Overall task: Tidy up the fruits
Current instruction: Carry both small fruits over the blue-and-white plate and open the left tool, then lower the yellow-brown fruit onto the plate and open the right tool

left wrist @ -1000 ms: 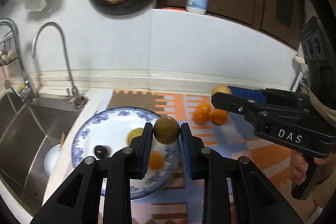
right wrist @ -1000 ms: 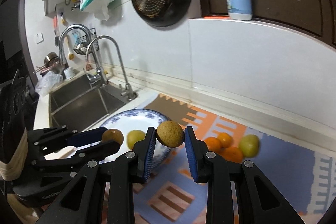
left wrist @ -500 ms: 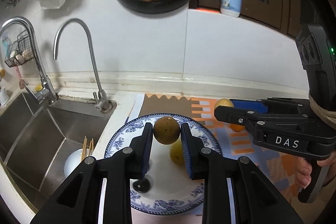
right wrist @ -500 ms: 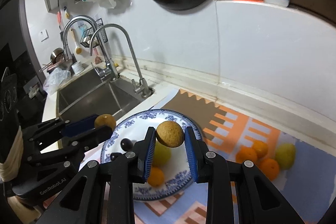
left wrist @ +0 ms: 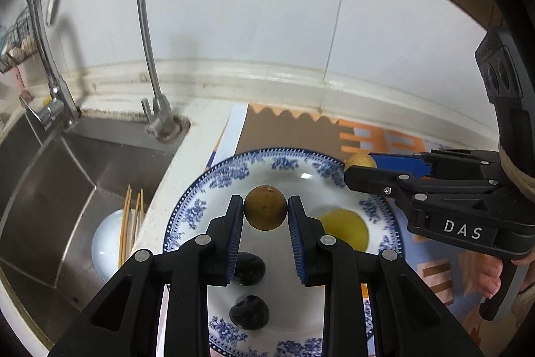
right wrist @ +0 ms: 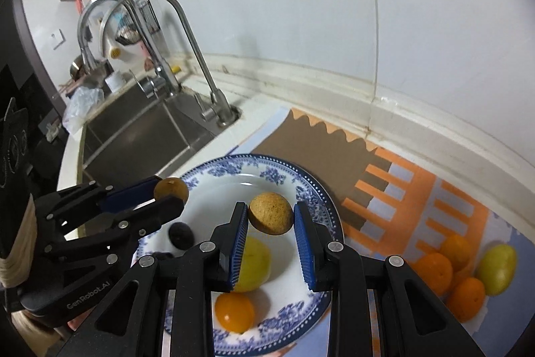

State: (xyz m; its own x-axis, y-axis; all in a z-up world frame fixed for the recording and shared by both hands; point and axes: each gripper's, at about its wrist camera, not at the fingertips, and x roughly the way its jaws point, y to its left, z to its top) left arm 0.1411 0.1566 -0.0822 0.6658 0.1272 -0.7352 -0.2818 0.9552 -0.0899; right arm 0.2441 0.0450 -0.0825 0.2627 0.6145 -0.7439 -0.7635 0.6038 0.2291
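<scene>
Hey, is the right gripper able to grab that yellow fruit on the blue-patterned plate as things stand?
Probably not yet: the right gripper is shut on a brown round fruit, so its fingers are occupied, though the yellow fruit on the blue-patterned plate lies uncovered just beneath.

Plate [right wrist: 314, 189] centre bare; fruits crowd its near half

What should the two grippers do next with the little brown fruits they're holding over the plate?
Probably lower both a little more, then let go. The left gripper is shut on a brown fruit and the right gripper on another brown fruit, both above the blue-patterned plate, where a yellow fruit, an orange one and dark ones already lie.
</scene>
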